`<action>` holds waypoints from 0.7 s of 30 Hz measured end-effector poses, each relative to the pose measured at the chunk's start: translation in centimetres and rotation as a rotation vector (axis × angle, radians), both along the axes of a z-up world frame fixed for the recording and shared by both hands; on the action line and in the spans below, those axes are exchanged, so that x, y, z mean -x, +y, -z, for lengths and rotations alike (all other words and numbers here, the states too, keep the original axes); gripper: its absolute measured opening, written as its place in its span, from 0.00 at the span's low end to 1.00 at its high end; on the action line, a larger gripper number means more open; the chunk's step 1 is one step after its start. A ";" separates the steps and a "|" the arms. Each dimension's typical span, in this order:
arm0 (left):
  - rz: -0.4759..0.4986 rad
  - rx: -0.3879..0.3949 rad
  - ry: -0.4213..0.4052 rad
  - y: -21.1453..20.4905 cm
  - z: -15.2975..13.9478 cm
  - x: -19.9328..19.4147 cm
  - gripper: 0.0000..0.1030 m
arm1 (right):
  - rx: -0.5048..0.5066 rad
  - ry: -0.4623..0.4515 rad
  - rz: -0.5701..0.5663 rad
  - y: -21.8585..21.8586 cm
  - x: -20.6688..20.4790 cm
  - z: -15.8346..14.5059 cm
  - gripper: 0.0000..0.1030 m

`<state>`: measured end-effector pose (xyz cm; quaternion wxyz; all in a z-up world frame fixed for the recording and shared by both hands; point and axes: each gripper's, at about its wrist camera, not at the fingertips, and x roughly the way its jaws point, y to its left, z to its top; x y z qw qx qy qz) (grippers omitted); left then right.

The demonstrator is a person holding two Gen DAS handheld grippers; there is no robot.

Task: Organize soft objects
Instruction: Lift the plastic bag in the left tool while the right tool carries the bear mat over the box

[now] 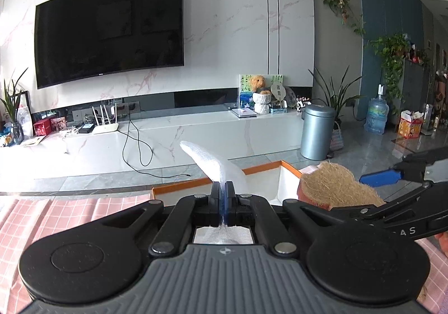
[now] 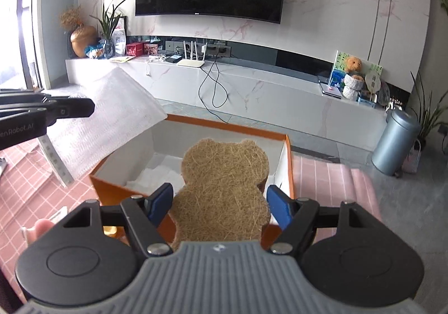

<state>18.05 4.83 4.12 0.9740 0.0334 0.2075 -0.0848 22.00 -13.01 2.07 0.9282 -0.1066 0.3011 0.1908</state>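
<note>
My left gripper (image 1: 223, 190) is shut on a white bubble-wrap sheet (image 1: 215, 165), held up above the near-left rim of an orange box (image 1: 263, 167). The sheet shows large in the right wrist view (image 2: 112, 115), left of the box (image 2: 224, 122). My right gripper (image 2: 219, 202) holds a bear-shaped brown fibre sponge (image 2: 224, 182) by its sides, above the box's near edge. The sponge also shows in the left wrist view (image 1: 333, 185). White padding (image 2: 156, 174) lies inside the box.
A pink checked cloth (image 2: 25, 179) covers the table under the box. Beyond are a marble TV bench (image 2: 252, 84), a grey bin (image 2: 394, 143), plants and a wall TV (image 1: 109, 31). The left gripper's arm (image 2: 47, 112) crosses the left edge.
</note>
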 end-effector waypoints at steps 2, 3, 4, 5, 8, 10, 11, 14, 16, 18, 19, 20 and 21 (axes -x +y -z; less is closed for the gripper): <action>0.002 0.012 0.027 0.2 0.3 -1.5 0.01 | 0.034 0.004 -0.003 0.4 -2.1 0.3 0.70; -0.007 0.017 0.043 0.3 0.5 -2.3 0.01 | 0.049 0.008 -0.004 0.6 -3.1 0.5 0.70; -0.017 0.013 0.055 0.3 0.8 -3.1 0.01 | 0.067 0.011 -0.006 0.9 -4.2 0.8 0.70; -0.027 0.008 0.064 0.3 1.1 -3.9 0.01 | 0.084 0.016 -0.008 1.2 -5.3 1.1 0.70; -0.044 0.010 0.109 0.7 2.2 -6.2 0.01 | 0.141 0.036 -0.021 2.1 -8.4 2.5 0.70; -0.050 0.008 0.147 1.0 3.0 -7.5 0.01 | 0.173 0.062 -0.026 2.7 -10.1 3.7 0.70; -0.054 0.013 0.164 1.1 3.4 -8.0 0.01 | 0.189 0.074 -0.028 3.0 -11.0 4.3 0.70; -0.055 0.005 0.216 1.6 4.7 -9.2 0.01 | 0.243 0.103 -0.027 3.7 -13.0 6.2 0.70; -0.051 -0.005 0.241 1.8 5.5 -9.6 0.01 | 0.287 0.118 -0.037 4.3 -13.9 7.4 0.70; -0.051 -0.017 0.260 1.7 6.1 -9.9 0.01 | 0.334 0.122 -0.048 4.7 -14.4 8.4 0.70; -0.049 -0.023 0.267 1.8 6.4 -10.0 0.01 | 0.353 0.124 -0.051 4.8 -14.5 8.9 0.70; -0.045 -0.032 0.273 1.8 6.6 -10.0 0.01 | 0.366 0.130 -0.054 4.8 -14.6 9.2 0.70; -0.043 -0.041 0.280 1.7 6.8 -10.2 0.01 | 0.375 0.139 -0.056 4.8 -14.9 9.5 0.70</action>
